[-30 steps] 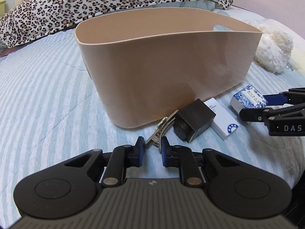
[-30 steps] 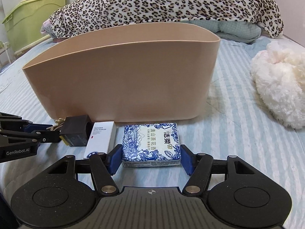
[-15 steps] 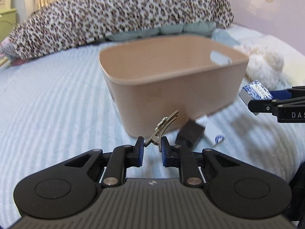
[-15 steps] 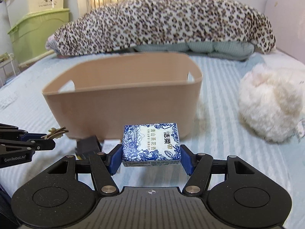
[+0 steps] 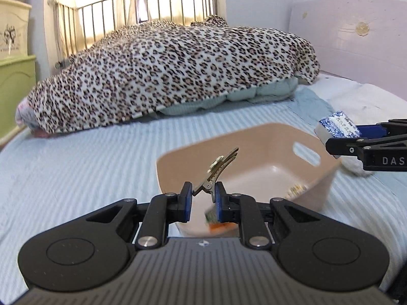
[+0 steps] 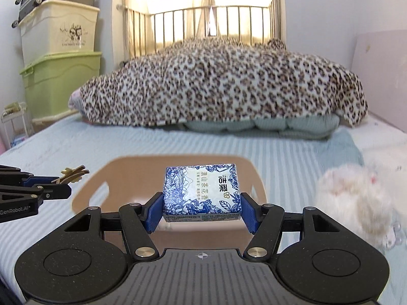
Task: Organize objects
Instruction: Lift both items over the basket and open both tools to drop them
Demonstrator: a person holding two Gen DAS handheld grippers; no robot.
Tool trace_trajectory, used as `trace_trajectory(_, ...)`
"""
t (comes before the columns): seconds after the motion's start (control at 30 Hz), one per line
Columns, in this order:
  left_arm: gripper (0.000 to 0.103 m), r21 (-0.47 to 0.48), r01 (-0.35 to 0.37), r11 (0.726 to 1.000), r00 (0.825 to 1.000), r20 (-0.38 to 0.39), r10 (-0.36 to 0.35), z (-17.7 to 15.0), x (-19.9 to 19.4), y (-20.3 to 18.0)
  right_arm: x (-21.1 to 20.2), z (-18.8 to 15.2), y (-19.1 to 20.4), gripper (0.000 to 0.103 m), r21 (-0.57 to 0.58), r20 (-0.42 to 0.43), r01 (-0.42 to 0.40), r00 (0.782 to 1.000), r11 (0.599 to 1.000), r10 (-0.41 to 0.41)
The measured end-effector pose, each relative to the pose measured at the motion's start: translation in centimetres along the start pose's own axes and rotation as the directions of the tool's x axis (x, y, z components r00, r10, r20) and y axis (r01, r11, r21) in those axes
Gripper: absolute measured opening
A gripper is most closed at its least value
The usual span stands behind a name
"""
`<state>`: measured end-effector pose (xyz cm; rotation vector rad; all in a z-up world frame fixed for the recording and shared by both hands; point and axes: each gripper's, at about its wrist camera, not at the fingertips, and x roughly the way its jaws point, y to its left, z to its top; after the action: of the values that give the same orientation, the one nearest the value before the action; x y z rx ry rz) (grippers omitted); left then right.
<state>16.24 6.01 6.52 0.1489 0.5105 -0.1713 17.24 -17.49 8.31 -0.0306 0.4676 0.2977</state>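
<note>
My left gripper (image 5: pixel 202 199) is shut on the tail of a metal hair clip (image 5: pixel 218 169) and holds it in the air above the near rim of a beige plastic basket (image 5: pixel 257 137). The clip (image 6: pixel 72 174) also shows at the left of the right wrist view. My right gripper (image 6: pixel 202 209) is shut on a blue-and-white tissue pack (image 6: pixel 202 194), held above the basket (image 6: pixel 87 198). The pack (image 5: pixel 337 127) shows at the right of the left wrist view. A few small items lie blurred inside the basket.
The basket stands on a light blue striped bed (image 5: pixel 76 167). A leopard-print blanket (image 5: pixel 173 73) is heaped at the far end before a metal rail. A white fluffy toy (image 6: pixel 353 198) lies to the right. Storage bins (image 6: pixel 61 76) stand left of the bed.
Both grippers have risen from bed level to above the basket, carrying the clip and the tissue pack. The black cube and white box on the bed have left both views.
</note>
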Motion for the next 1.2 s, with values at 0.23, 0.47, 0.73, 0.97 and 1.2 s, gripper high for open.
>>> trace_trajectory(0.23,0.02,0.004,-0.041,0.999,0.999,-0.03,0.041,2.9,4.8,-0.4,3.3,2.4,0.2,0.06,0.0,0.024,0.01,1.0,1.0,-0.01)
trace_trajectory(0.47,0.02,0.026,-0.094,0.995,0.984,-0.152,0.097,1.9,10.1,-1.1,7.7,2.3,1.1,0.06,-0.037,-0.045,0.025,0.999,0.999,-0.027)
trace_trajectory(0.73,0.02,0.03,-0.099,0.995,0.954,-0.281,0.104,-0.7,12.9,-1.0,10.2,0.0,1.2,0.06,-0.041,-0.129,0.035,0.991,0.999,-0.04)
trace_trajectory(0.97,0.064,0.011,-0.116,0.993,0.968,-0.224,0.115,0.6,9.9,-0.7,8.3,0.6,0.7,0.071,-0.045,-0.107,0.026,0.994,0.999,-0.031)
trace_trajectory(1.2,0.075,0.004,-0.112,0.994,0.978,-0.174,0.111,1.5,5.2,-0.7,4.1,2.2,0.2,0.088,-0.047,-0.056,0.025,0.998,0.999,-0.027)
